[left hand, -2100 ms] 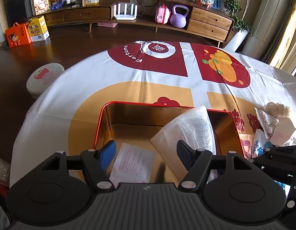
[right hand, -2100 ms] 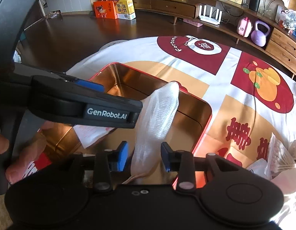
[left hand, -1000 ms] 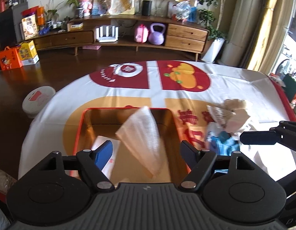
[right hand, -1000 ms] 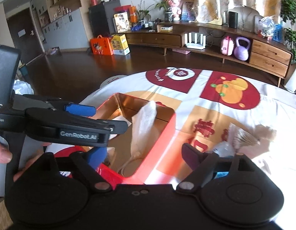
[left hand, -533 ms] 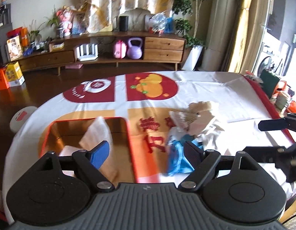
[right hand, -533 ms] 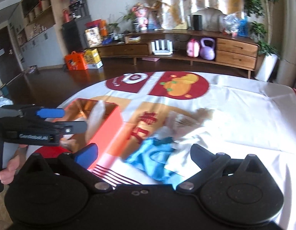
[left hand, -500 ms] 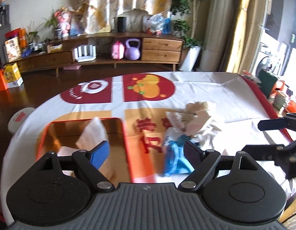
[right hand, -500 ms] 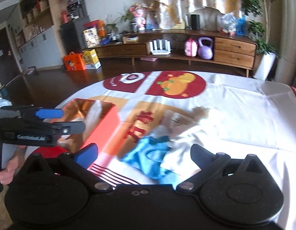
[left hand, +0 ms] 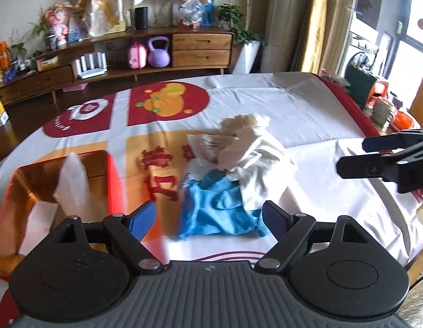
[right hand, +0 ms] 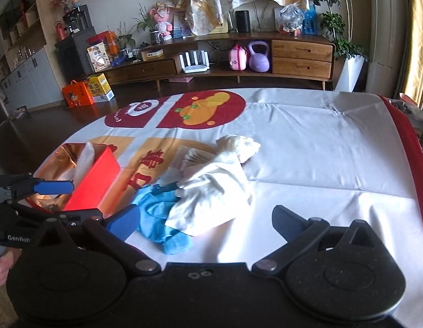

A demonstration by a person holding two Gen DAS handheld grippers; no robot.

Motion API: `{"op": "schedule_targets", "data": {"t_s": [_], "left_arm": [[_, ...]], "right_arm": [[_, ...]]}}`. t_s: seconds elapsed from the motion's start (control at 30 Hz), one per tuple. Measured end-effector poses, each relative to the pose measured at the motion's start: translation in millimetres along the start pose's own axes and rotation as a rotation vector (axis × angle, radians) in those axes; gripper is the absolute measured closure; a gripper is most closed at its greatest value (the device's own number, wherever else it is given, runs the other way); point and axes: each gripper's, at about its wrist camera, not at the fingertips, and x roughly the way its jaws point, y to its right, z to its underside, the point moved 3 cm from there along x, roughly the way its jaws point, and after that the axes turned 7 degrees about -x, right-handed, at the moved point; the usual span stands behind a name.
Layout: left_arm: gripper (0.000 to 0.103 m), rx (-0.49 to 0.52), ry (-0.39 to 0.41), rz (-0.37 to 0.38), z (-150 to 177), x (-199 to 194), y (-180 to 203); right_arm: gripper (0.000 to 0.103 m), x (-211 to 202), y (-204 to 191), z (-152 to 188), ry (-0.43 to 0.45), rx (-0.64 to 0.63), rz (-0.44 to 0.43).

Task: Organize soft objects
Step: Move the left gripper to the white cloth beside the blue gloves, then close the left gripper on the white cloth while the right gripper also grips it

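Swung away from the red tin [left hand: 113,180] since two seconds back, when both grippers hung right over it with the white mesh cloth [left hand: 72,180] between the right fingers; now aimed at the heap of soft things to the tin's right. Left gripper [left hand: 208,218] spread wide, holding nothing, with the blue cloth [left hand: 219,210] lying straight ahead in the gap between its fingertips, on the tablecloth [left hand: 307,109] and not touched. Right gripper [right hand: 206,218] likewise spread wide and empty, the blue cloth [right hand: 156,213] just ahead of its left finger [right hand: 124,221] and the white cloth [right hand: 214,188] lying ahead between the two fingers. White cloth [left hand: 260,161] draped partly over the blue one, on the side away from the tin. Beyond it, farther from the tin's near corner, a cream bundle [right hand: 238,145] and a packet of cotton swabs [right hand: 195,158], both touching the heap. Mesh cloth [right hand: 85,161] standing upright inside the tin [right hand: 96,183], leaning on its wall, beside a flat white sheet [left hand: 39,218] on the tin's floor. Heap close beside the tin, apart from it.
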Motion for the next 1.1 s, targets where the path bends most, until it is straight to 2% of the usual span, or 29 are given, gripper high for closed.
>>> {"op": "schedule_targets", "data": {"t_s": [0.13, 0.27, 0.37, 0.53, 0.67, 0.77, 0.83, 0.9, 1.1], "left_arm": [[0.018, 0.027, -0.003, 0.018, -6.7, 12.8, 15.7], [0.018, 0.006, -0.019, 0.041, -21.0, 31.9, 21.3], [0.018, 0.022, -0.014, 0.044, -32.4, 47.1, 27.7], [0.018, 0.05, -0.024, 0.054, -46.2, 79.4, 37.8], [0.018, 0.064, -0.037, 0.066, -50.4, 104.5, 44.2], [0.018, 0.064, -0.052, 0.075, -52.4, 121.1, 46.6], [0.022, 0.057, -0.059, 0.086, -53.9, 129.7, 46.8], [0.032, 0.05, -0.074, 0.091, -54.5, 136.9, 46.3], [0.038, 0.017, -0.101, 0.12, -56.8, 150.2, 44.8]], "right_arm": [[0.003, 5.6, 12.2, 2.9, -0.013, 0.003, 0.006], [0.008, 16.2, 19.2, 4.7, -0.036, -0.022, 0.002], [0.013, 27.5, 22.2, 3.9, -0.049, -0.053, -0.004], [0.028, 53.9, 31.3, 2.3, -0.079, -0.075, -0.028], [0.031, 74.1, 40.4, 2.8, -0.099, -0.064, -0.045], [0.037, 85.0, 45.4, 2.5, -0.106, -0.051, -0.06], [0.041, 90.1, 48.1, 2.2, -0.108, -0.045, -0.067], [0.042, 94.1, 50.9, 2.7, -0.111, -0.032, -0.079], [0.052, 101.9, 53.7, 3.5, -0.113, -0.011, -0.106]]}}
